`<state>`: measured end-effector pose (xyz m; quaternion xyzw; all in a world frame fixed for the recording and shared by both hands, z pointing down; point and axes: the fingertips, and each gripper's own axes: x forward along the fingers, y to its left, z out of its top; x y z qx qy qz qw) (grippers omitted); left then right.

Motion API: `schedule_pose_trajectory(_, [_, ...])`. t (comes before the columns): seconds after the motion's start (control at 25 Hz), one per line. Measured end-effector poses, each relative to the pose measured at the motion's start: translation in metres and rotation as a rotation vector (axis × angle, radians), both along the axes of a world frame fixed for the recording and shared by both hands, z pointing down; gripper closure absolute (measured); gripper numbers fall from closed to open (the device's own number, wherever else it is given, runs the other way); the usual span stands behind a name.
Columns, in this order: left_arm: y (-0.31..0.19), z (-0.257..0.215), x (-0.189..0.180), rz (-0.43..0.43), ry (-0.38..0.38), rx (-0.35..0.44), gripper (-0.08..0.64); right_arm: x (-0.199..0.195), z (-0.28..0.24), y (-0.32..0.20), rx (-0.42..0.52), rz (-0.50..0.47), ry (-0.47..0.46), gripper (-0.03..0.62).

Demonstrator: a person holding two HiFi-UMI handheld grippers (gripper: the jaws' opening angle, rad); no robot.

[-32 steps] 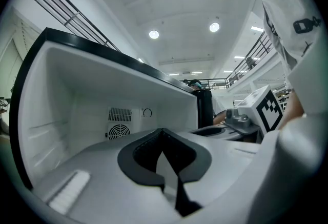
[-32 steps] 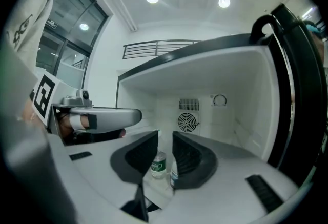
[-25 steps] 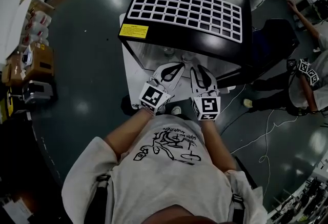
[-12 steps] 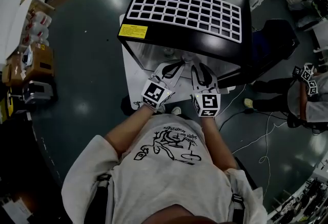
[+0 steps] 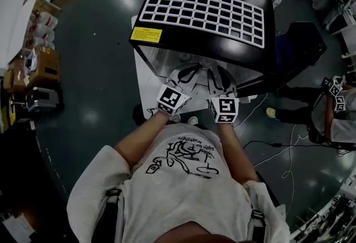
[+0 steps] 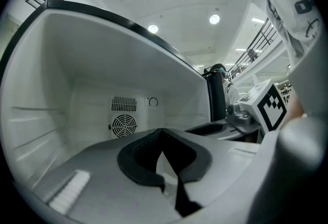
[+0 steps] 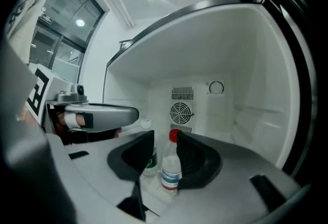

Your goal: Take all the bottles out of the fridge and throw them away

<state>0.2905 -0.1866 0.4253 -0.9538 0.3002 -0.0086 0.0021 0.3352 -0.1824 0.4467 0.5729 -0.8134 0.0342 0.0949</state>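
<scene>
Red-capped bottle [image 7: 170, 169] noted upright on the fridge [image 7: 246, 64] floor: clear body, pale label, long axis vertical. It is seen directly ahead of the right gripper [image 7: 165, 135], framed in the gap between the two black pads [image 7: 197, 159]. The right-hand pad appears to lie against the bottle's side and the other pad is clear of it, so no grip is judged to be made. The jaws of this gripper have just been opening and are recorded as spread, with the bottle between them. A second bottle [image 7: 149, 160] (white cap, green label) is seen just behind and to the left of the first, partly masked by the left-hand pad; whether the two touch cannot be told. Left gripper [image 6: 163, 131] is held alongside at the fridge mouth, tips pressed together, nothing pinched. In its own view no bottle is seen, only bare white wall and the fan grille [image 6: 123, 125] at the back. The right hand is therefore judged the nearer to the work. Since the bottle's axis is vertical and the gripper points roughly level, the pads would be brought in from the front and closed across the body. Risk noted: the second bottle could be knocked by the left-hand pad. At least two bottles are left inside.
</scene>
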Motion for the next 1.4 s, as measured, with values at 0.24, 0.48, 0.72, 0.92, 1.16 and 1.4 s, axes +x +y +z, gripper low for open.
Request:
schedule_pose_trajectory(0.24, [-0.007,0.009,0.001,0.001,-0.019,-0.001,0.554,-0.001,0.007,-0.013,-0.008,0.002,0.003,0.467])
schedule_pose_trajectory(0.48, [-0.015,0.014,0.002,-0.001,-0.026,0.015,0.554,-0.001,0.010,-0.025,-0.009,0.006,0.002,0.454])
schedule_pose_trajectory(0.72, [-0.024,0.020,-0.001,-0.015,-0.038,0.011,0.554,0.000,0.018,-0.037,-0.019,0.010,0.003,0.443])
schedule_pose_trajectory(0.92, [-0.031,0.026,-0.002,-0.023,-0.038,0.008,0.554,0.000,0.024,-0.050,-0.015,0.008,0.006,0.430])
schedule_pose_trajectory(1.16, [-0.036,0.033,-0.001,-0.023,-0.055,0.005,0.554,-0.003,0.030,-0.064,-0.010,0.002,0.016,0.422])
schedule_pose_trajectory(1.4, [-0.044,0.040,-0.001,-0.038,-0.069,-0.005,0.554,-0.004,0.039,-0.076,-0.025,0.002,0.021,0.422])
